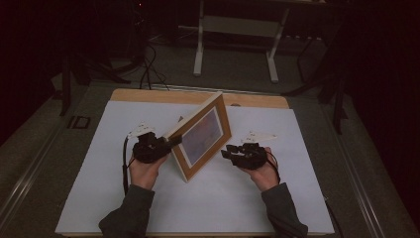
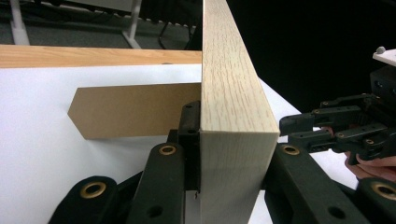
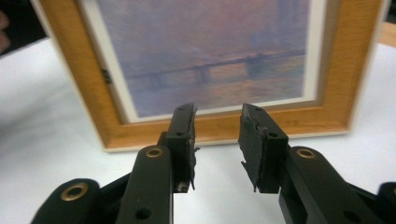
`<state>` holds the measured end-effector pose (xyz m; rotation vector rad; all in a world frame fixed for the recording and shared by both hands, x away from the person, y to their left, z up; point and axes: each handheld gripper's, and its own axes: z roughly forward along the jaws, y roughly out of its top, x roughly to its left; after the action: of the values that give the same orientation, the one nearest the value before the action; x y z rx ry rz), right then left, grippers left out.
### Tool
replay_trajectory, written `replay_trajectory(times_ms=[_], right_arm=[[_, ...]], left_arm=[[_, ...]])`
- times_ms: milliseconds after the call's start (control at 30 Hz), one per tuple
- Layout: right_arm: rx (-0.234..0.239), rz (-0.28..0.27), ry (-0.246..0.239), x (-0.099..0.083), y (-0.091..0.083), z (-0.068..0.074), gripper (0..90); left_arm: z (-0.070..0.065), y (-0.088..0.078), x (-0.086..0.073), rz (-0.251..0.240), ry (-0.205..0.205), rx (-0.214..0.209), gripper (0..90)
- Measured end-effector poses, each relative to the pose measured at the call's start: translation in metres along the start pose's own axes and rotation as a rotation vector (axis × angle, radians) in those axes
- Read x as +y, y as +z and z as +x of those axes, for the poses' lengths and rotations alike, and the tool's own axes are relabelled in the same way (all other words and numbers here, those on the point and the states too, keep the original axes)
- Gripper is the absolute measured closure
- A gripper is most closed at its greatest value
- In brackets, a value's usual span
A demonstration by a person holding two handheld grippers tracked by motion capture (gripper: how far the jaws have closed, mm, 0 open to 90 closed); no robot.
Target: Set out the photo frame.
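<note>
One white sheet [image 1: 213, 198] on wooden table [image 1: 257, 101] (dark room), left gripper [image 1: 174, 141] fingers clamping picture frame [image 1: 200, 135], right gripper [image 1: 225, 153] fingers apart, empty.

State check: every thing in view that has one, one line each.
Wooden picture frame with a purple bridge print: upright on the white table sheet, tilted.
Brown cardboard easel stand: swung out behind the frame.
Left gripper: shut on the frame's side edge.
Right gripper: open, nothing between the jaws, facing the frame's front.
</note>
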<state>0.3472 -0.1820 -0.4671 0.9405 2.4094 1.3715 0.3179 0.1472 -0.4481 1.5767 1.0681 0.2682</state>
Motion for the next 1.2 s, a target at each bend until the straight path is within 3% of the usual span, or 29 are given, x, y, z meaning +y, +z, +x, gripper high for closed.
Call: replay_trajectory(times_ms=[33,267,500,667,1033,1200], right_arm=[[-0.026,0.009,-0.016,0.0,0.001,0.0,64.3],[-0.052,0.023,-0.034,0.003,0.003,-0.001,62.3],[-0.06,0.021,-0.021,0.009,0.004,-0.012,58.0],[-0.077,0.029,0.003,0.013,0.008,-0.025,53.6],[-0.096,-0.022,0.074,0.035,0.012,-0.049,51.7],[-0.103,-0.042,0.105,0.043,0.016,-0.061,46.6]], left_arm=[[0.001,0.0,0.0,-0.001,-0.008,-0.005,75.2],[0.004,0.0,0.002,0.009,-0.012,-0.02,75.5],[0.007,0.0,0.002,0.011,-0.004,-0.034,75.6],[0.01,0.001,0.003,0.012,0.004,-0.046,75.6],[0.013,0.001,0.006,0.036,0.009,-0.07,75.6],[0.016,0.002,0.006,0.035,-0.004,-0.089,75.6]])
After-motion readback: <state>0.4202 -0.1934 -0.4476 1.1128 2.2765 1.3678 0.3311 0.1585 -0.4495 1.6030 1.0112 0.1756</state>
